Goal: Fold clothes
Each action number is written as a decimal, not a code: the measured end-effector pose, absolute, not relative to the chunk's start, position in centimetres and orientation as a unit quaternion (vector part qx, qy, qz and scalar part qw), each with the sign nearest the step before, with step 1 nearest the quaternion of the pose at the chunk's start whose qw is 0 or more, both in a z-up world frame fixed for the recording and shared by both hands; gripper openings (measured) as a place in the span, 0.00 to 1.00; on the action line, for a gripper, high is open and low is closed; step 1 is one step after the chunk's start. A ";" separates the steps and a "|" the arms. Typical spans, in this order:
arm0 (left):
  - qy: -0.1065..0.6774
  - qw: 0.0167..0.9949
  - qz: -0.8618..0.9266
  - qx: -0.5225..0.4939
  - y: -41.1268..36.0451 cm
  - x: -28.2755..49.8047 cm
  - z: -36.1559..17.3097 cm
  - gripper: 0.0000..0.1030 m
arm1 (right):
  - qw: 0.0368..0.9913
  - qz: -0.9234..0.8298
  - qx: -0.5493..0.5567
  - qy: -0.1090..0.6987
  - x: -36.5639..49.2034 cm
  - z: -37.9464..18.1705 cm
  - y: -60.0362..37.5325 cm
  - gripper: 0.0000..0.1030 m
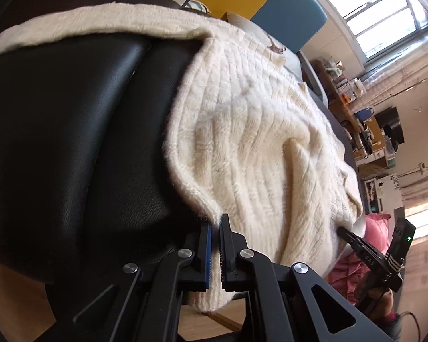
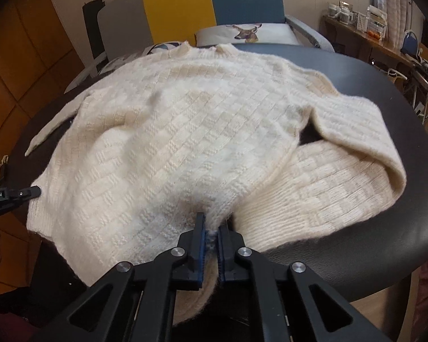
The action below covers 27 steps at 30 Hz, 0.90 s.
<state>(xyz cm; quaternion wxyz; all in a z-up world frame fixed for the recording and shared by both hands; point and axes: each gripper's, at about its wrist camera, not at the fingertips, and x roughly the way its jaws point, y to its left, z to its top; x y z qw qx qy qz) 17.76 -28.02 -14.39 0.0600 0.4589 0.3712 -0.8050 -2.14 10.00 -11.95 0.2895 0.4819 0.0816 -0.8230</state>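
A cream knitted sweater (image 2: 185,131) lies spread on a round black table (image 2: 385,228), collar at the far side. One sleeve (image 2: 342,171) is folded back on the right; the other sleeve (image 2: 54,125) stretches out left. My right gripper (image 2: 211,228) is shut on the sweater's near hem. My left gripper (image 1: 216,225) is shut on the hem at the sweater's (image 1: 256,142) left corner. It also shows at the left edge of the right wrist view (image 2: 35,191). The right gripper shows in the left wrist view (image 1: 356,242) at the sweater's far hem.
A yellow and blue chair (image 2: 208,8) with a deer cushion (image 2: 245,32) stands behind the table. A cluttered shelf (image 2: 385,37) runs along the right wall. A pink cloth (image 1: 353,268) lies below the table edge. Wooden floor (image 1: 14,299) shows beneath.
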 end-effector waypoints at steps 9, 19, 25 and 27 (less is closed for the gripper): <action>0.360 0.044 -0.810 0.461 -29.7 19.5 -13.0 0.04 | 0.267 -0.811 0.505 0.127 -4.7 -13.1 10.7 0.05; 0.340 0.038 -0.826 0.449 -32.0 20.3 -10.4 0.05 | 0.297 -0.804 0.514 0.037 -6.2 -12.0 13.8 0.18; 0.295 0.076 -0.857 0.416 -35.5 15.5 -6.5 0.06 | 0.296 -0.837 0.460 0.001 -8.9 -7.9 13.5 0.20; 0.277 0.082 -0.863 0.415 -36.5 12.7 -5.6 0.07 | 0.311 -0.833 0.458 -0.011 -10.4 -7.6 11.3 0.20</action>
